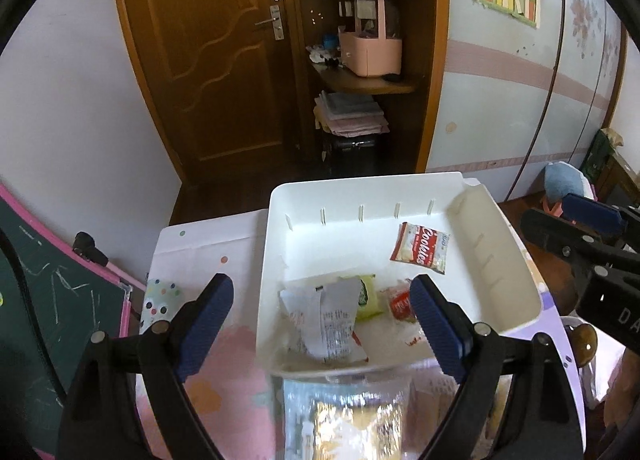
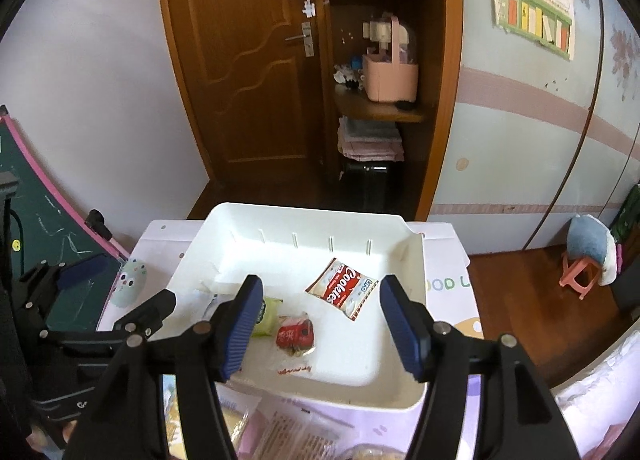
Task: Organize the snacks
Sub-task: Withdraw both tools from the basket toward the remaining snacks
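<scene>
white bin [image 1: 496, 280] with snack packets [image 1: 420, 247] lies just beyond both spread, empty hand-held grippers, left [image 1: 320, 320] and right [image 2: 320, 324].

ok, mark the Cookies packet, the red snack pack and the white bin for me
Cookies packet [image 2: 342, 289], right wrist view, middle of the printed front.
red snack pack [image 2: 295, 334], right wrist view, on its red label.
white bin [image 1: 486, 256], left wrist view, bare inner face of the right-hand wall.

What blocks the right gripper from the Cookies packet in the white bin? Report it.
Nothing visible blocks it. The right gripper hangs open above the white bin, and the Cookies packet lies flat on the bin floor, apart from the red packet and green packet nearer the left gripper.
</scene>
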Available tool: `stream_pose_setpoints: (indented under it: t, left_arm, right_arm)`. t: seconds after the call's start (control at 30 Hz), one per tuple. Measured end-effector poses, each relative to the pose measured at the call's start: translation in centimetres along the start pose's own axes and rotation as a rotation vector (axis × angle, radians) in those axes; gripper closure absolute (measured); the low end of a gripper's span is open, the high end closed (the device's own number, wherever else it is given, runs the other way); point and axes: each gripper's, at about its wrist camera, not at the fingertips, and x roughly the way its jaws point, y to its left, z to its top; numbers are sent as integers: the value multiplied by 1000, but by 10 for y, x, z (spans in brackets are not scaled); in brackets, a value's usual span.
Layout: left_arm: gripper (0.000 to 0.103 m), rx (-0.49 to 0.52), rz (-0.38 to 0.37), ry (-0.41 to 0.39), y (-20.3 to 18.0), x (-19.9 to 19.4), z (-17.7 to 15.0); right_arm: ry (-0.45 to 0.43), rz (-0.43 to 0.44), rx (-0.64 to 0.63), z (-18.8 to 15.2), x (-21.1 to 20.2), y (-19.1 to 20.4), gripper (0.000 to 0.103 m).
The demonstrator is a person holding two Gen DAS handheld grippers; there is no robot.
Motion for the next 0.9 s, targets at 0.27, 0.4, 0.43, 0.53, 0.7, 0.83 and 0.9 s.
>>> stream_pose_setpoints:
  t: [0.27,0.4,0.43,0.53,0.7,0.83,0.9]
  left_arm:
    - [14,19,-2,-26,3,-57,-31]
    - [14,19,-18,-51,7,-92,-48]
    - [14,23,-18,-55,8,-98,-50]
    - [14,31,-27,-73,10,-120,-62]
    - [12,38,-45,-73,13,-146,-89]
    - [12,36,-85,-28,10,-153,-121]
    - [12,34,-111,-4,9,-154,-141]
  right_arm:
    - [-5,-11,-28,-27,-50,7,42]
    - [-4,-11,-26,-47,-78,5,42]
    - [-2,-9,-26,-51,-83,5,42]
    - [5,-12,-25,-65,-100,4,42]
    - [21,2,-17,-90,-124,2,42]
    - [40,23,-6,-116,-139,-1,42]
    - [51,23,-7,-132,-144,-2,42]
